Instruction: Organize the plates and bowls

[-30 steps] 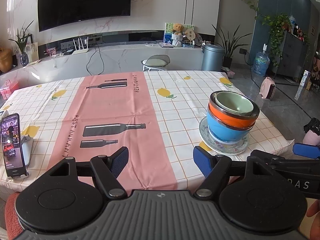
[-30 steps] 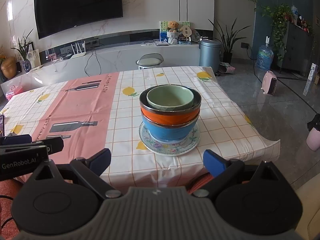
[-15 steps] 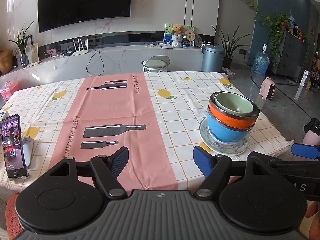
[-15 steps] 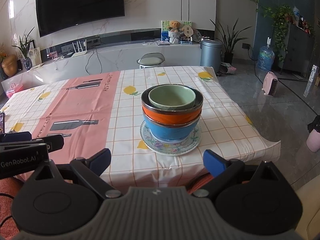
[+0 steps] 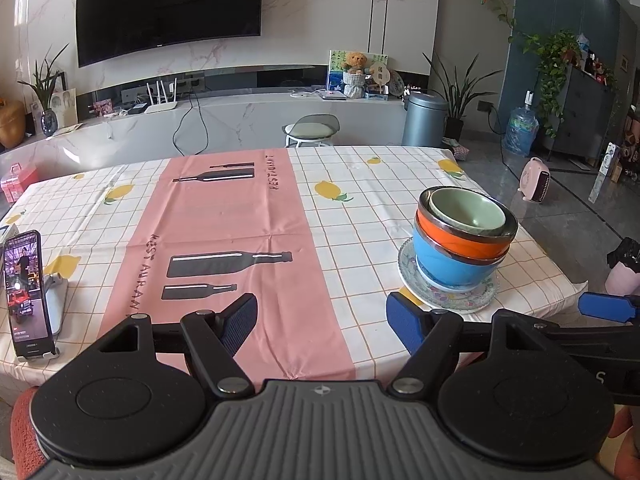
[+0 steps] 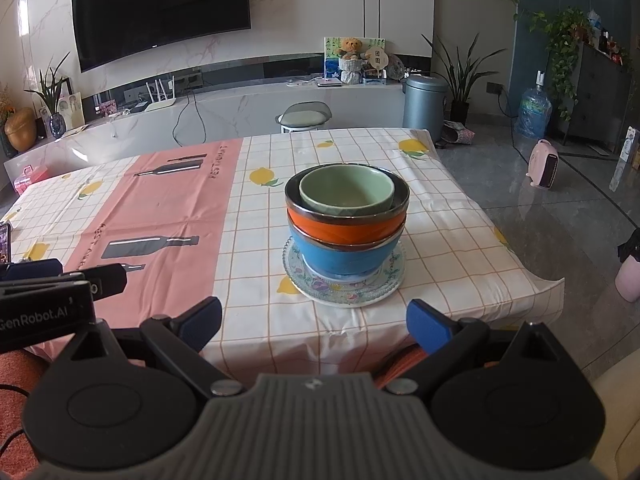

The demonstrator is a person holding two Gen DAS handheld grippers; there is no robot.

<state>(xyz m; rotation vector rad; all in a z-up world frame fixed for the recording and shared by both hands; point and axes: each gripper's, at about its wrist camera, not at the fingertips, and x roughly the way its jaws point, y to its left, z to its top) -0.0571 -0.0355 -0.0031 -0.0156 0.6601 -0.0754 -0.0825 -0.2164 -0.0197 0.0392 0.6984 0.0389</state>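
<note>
A green bowl [image 6: 346, 192] sits nested in an orange bowl [image 6: 347, 227], which sits in a blue bowl [image 6: 346, 258], and the stack stands on a patterned plate [image 6: 345, 290] near the right near corner of the table [image 6: 460, 240]. The right gripper [image 6: 316, 318] hangs at the near table edge, straight in front of the stack, its jaws wide apart and holding nothing. The left gripper [image 5: 320, 320] is further left, over the near edge by the pink strip of the cloth, its jaws also spread and empty; the plate lies just beyond its right finger. Each gripper shows at the side of the other's view. A phone [image 5: 26, 292] stands upright in a holder at the near left of the table
</note>
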